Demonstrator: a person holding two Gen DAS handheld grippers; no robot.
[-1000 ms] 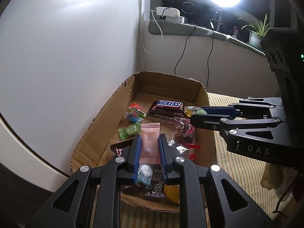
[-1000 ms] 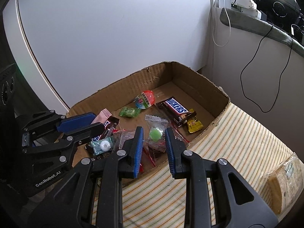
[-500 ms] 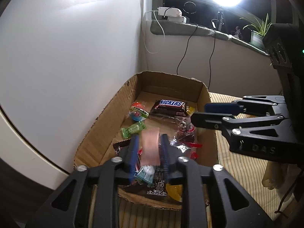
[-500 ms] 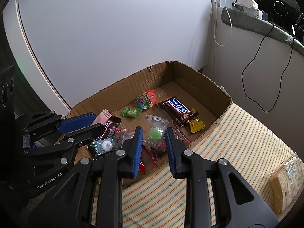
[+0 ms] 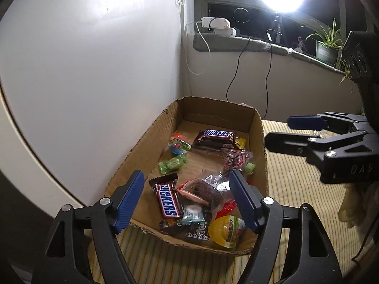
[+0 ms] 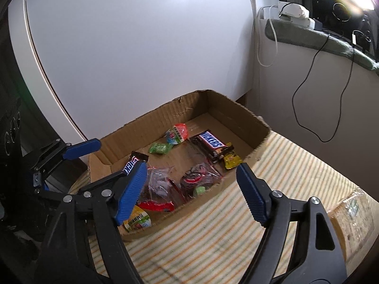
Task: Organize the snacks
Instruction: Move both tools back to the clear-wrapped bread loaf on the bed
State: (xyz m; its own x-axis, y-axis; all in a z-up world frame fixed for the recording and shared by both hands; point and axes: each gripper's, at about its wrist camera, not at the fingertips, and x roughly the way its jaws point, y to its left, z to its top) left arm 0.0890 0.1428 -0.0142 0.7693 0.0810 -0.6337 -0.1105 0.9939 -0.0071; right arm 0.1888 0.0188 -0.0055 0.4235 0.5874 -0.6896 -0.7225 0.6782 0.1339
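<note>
Blue-padded jaws of the left gripper (image 5: 187, 197) and right gripper (image 6: 191, 190) have just been opening and now stand wide apart, nothing between either pair. Beneath them sits the shallow brown cardboard box (image 5: 258, 127) on the striped mat (image 6: 296, 165), holding the snacks: two brown Snickers bars (near (image 5: 168, 201), far (image 5: 216, 137)), one yellow jelly cup (image 5: 226, 233), one green-wrapped candy (image 5: 173, 163).
</note>
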